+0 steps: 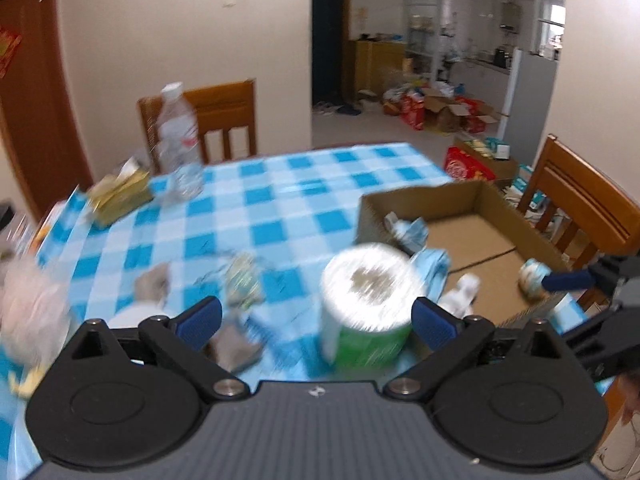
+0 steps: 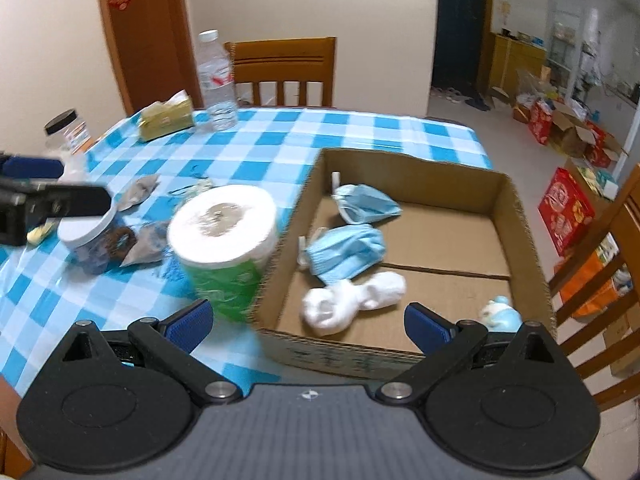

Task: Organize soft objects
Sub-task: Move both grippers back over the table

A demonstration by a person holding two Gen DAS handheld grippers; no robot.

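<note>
- Two grippers, both with fingers spread and pinching nothing: the left gripper (image 1: 316,316) faces the paper roll (image 1: 366,292), the right gripper (image 2: 308,318) hangs over the near wall of the cardboard box (image 2: 516,216).
- The roll stands upright on the surface (image 2: 256,140), just beside the box's left wall. It looks top-heavy, so a nudge from one finger could tip it into the jar (image 2: 96,240) and the small packets (image 2: 142,190) close by.
- The left view is smeared, so a close made now may catch the roll off-centre, or crush its soft side.
- Already in the box lie two blue masks (image 2: 346,250), white socks (image 2: 354,296) and a small plush toy (image 2: 500,312); the far half of the floor is bare, giving room for the roll.
- The roll has to clear the box wall; clipping the rim could shove the box toward the surface's right edge, which is near.
- The water bottle (image 2: 216,80) and tissue pack (image 2: 166,118) sit well apart, out of the way.
</note>
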